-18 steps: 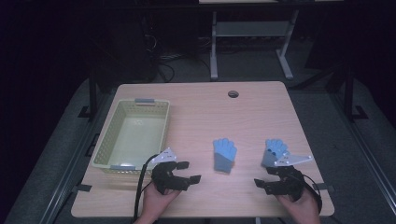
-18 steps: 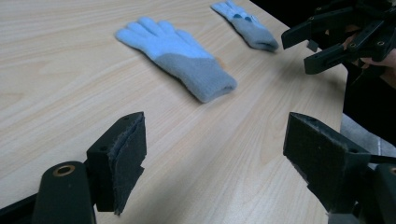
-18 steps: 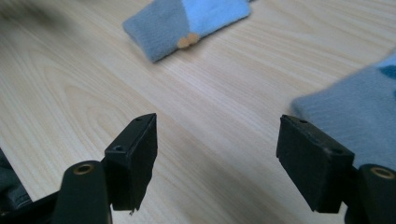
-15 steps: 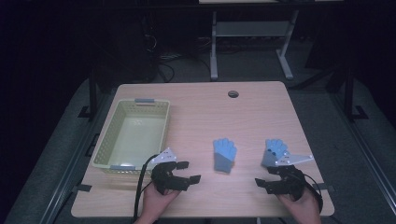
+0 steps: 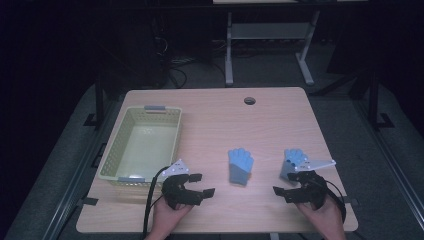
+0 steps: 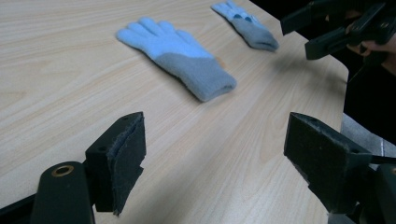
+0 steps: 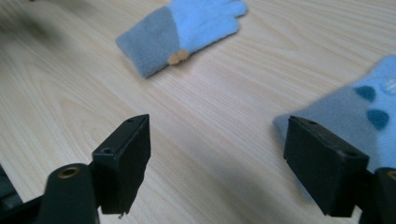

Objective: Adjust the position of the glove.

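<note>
Two light blue gloves with grey cuffs lie flat on the wooden table. One glove (image 5: 240,166) (image 6: 180,53) (image 7: 187,28) rests near the middle. The other glove (image 5: 294,161) (image 6: 247,25) (image 7: 355,116) lies further right. My left gripper (image 5: 206,183) (image 6: 215,144) hovers near the front edge, left of the middle glove, open and empty. My right gripper (image 5: 284,184) (image 7: 217,140) stands open just in front of the right glove's cuff, with nothing between its jaws. The left gripper view also catches the right gripper (image 6: 322,32) at its top right corner.
A pale green plastic basket (image 5: 116,159) with nothing in it stands at the table's left side. A small round hole (image 5: 249,100) sits near the far edge. Bare wood (image 5: 240,125) lies between the basket and the gloves. Dark floor and metal frame legs surround the table.
</note>
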A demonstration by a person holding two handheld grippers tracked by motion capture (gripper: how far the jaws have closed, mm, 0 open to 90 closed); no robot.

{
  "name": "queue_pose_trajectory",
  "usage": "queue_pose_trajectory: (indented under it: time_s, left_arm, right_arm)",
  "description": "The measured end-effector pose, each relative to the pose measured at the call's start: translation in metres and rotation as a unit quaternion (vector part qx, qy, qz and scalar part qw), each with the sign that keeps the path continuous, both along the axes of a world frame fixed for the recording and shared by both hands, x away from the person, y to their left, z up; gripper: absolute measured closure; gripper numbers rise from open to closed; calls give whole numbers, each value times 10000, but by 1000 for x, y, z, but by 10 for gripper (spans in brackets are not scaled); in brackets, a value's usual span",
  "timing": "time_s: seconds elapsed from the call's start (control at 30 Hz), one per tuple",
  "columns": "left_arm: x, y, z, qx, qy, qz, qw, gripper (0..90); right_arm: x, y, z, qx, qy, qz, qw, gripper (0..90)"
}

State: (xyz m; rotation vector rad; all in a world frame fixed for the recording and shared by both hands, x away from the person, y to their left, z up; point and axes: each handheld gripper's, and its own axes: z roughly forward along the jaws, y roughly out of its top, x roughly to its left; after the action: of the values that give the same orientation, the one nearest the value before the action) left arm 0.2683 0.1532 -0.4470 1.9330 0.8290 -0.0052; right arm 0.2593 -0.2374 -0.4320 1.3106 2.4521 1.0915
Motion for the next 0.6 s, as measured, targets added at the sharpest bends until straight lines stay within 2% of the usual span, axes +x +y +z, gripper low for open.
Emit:
queue_pose_trajectory:
  time_s: [0.1,0.37,0.6]
  left_arm:
    - [-1,-1,0,2,-8,-21,10000,204]
    - [-2,-1,2,-51,-17,-16,10000,204]
    - [-4,-1,3,-41,-39,-37,10000,204]
  right_arm:
    - [5,-3,7,-114,-74,19,9999,231]
    - [19,-9,20,-274,-60,9,9996,230]
    - [34,-14,21,-297,145,-37,9994,231]
